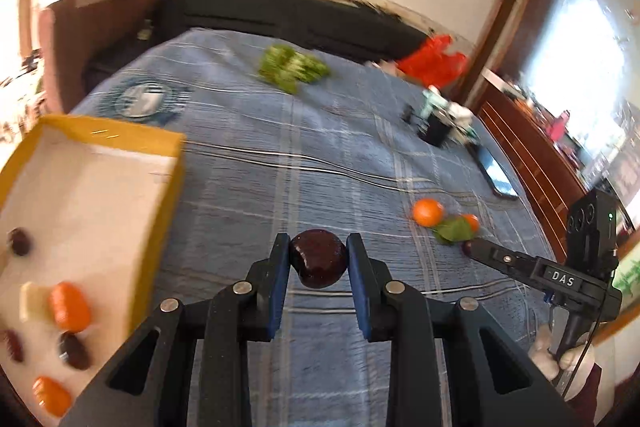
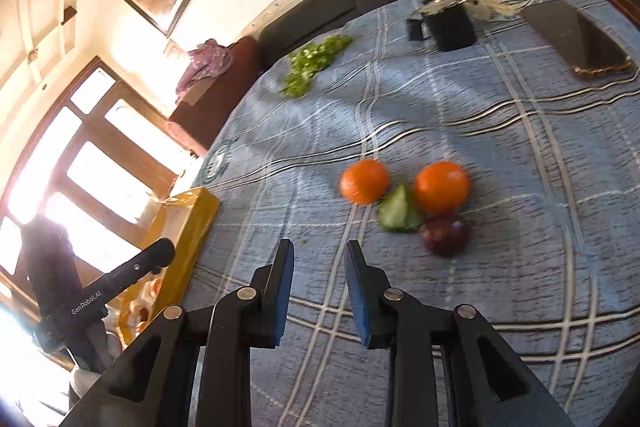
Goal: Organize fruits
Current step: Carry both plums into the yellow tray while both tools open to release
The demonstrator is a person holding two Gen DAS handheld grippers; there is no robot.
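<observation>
Left claw (image 1: 318, 259) is clamped on one dark plum (image 1: 319, 264) above the blue checked table (image 1: 248, 163), just right of the yellow box (image 1: 100, 135). Box holds two orange fruits and what looks like three dark ones, though blur makes that count shaky. Right claw (image 2: 319, 263) is spread with nothing in it; ahead lie two oranges (image 2: 441, 186), one green leaf (image 2: 398, 209) and one plum (image 2: 445, 233).

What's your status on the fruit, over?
Left claw shut on dark plum, yellow box beside it. Right claw open, empty. Two oranges, one plum left on blue cloth. Path clear.
</observation>
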